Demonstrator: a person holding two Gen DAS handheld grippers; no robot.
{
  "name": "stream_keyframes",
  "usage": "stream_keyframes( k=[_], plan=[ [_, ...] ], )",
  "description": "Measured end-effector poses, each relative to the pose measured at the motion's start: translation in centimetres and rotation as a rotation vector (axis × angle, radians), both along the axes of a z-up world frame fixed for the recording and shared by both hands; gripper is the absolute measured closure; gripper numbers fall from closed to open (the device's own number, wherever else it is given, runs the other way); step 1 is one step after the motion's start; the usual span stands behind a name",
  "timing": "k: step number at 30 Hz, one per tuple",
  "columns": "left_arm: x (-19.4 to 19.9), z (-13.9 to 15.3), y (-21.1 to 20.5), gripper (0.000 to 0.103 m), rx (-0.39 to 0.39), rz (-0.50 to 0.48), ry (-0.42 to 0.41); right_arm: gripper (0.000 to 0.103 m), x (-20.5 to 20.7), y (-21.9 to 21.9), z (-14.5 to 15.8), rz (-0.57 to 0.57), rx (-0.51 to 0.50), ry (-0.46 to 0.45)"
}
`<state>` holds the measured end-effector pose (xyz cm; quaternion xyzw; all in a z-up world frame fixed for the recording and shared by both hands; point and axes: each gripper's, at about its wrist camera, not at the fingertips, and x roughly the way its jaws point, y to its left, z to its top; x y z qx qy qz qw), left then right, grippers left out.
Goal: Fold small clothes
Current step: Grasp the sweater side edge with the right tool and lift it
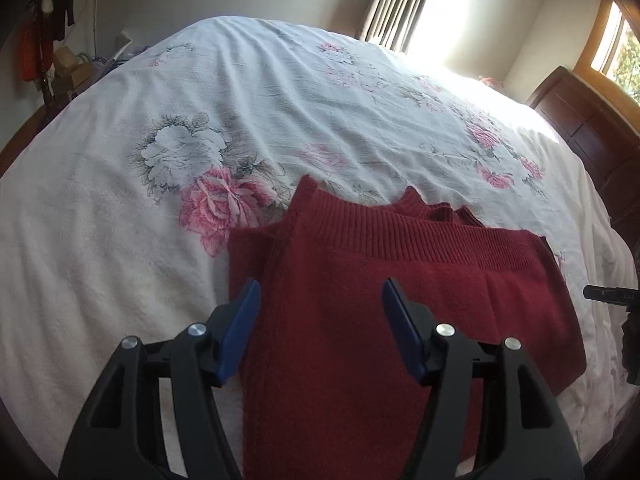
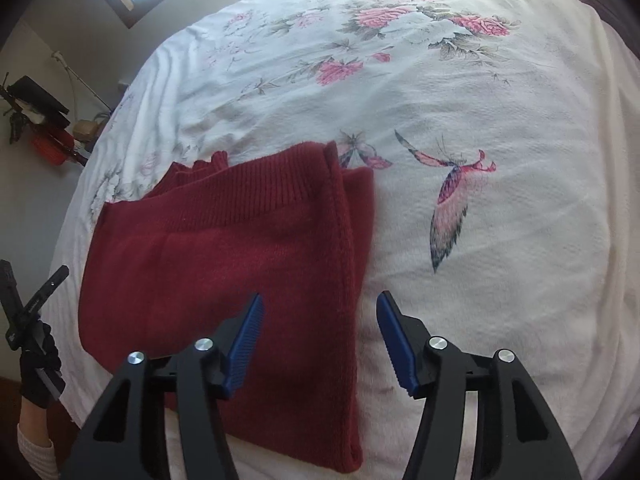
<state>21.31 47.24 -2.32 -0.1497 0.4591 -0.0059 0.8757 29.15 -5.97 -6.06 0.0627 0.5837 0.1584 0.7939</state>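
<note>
Two tools are held wide open above a bed, nothing gripped. The left tool [image 1: 320, 300] is poised over a folded dark red knitted garment [image 1: 400, 300]; the right tool [image 2: 320, 312] is spread across that garment's right edge. The garment is laid flat on a white floral bedspread [image 1: 120, 240], ribbed hem uppermost.

The red sweater's [image 1: 400, 300] near end runs out past the bottom edge.
</note>
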Motion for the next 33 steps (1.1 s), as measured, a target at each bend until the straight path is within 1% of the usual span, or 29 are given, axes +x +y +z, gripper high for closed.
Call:
stream_keyframes(
  k=[2,5,7,10,12,14,16,17,18,19,20,21,23,26,30,33],
  plan=[
    [-1.2,-0.1,-1.4,0.029,-0.028,-0.035,0.025,0.041,-1.8,-0.5,-0.2,0.005,0.027,0.018],
    [-2.3,-0.7,-2.6,0.028,-0.073,-0.062,0.036,0.041,-3.1,-1.4,-1.0,-0.005,0.040,0.036],
    [-2.3,-1.4,-3.0,0.028,-0.066,-0.069,0.053,0.041,-3.0,-2.3,-1.8,-0.026,0.067,0.050],
    [-1.7,-2.2,-3.4,0.028,-0.043,-0.077,0.060,0.041,-2.4,-3.2,-3.4,-0.051,0.117,0.096],
    [-1.4,-2.7,-3.4,0.028,-0.065,-0.074,0.064,0.041,-2.0,-3.4,-4.5,-0.072,0.143,0.119],
    [-1.0,-3.2,-3.5,0.028,-0.060,-0.074,0.071,0.041,-1.6,-3.2,-5.5,-0.075,0.172,0.143],
    [-0.7,-3.9,-3.7,0.028,-0.057,-0.083,0.082,0.041,-1.5,-2.7,-6.2,-0.066,0.169,0.157],
    [-0.6,-4.3,-3.8,0.028,-0.060,-0.087,0.090,0.043,-1.4,-2.5,-6.7,-0.065,0.166,0.166],
    [-0.5,-4.8,-3.9,0.028,-0.064,-0.091,0.102,0.050,-1.5,-2.3,-7.1,-0.065,0.164,0.174],
    [-0.4,-5.3,-3.9,0.028,-0.061,-0.091,0.116,0.054,-1.5,-2.3,-7.5,-0.063,0.171,0.181],
    [-0.3,-5.8,-3.9,0.028,-0.055,-0.089,0.129,0.066,-1.5,-2.3,-7.8,-0.063,0.190,0.187],
    [-0.3,-6.3,-3.8,0.028,-0.055,-0.090,0.137,0.070,-1.6,-2.4,-8.0,-0.067,0.208,0.193],
    [-0.2,-6.8,-3.8,0.028,-0.056,-0.095,0.138,0.075,-1.7,-2.3,-8.1,-0.066,0.206,0.182],
    [-0.1,-7.3,-3.7,0.028,-0.052,-0.109,0.146,0.077,-1.8,-2.3,-8.2,-0.067,0.183,0.181],
    [-0.2,-7.7,-3.1,0.028,-0.082,-0.100,0.139,0.077,-1.8,-2.3,-8.6,-0.077,0.177,0.186],
    [-0.3,-7.9,-3.1,0.028,-0.086,-0.102,0.135,0.077,-2.0,-2.1,-8.7,-0.075,0.172,0.180]
  ],
)
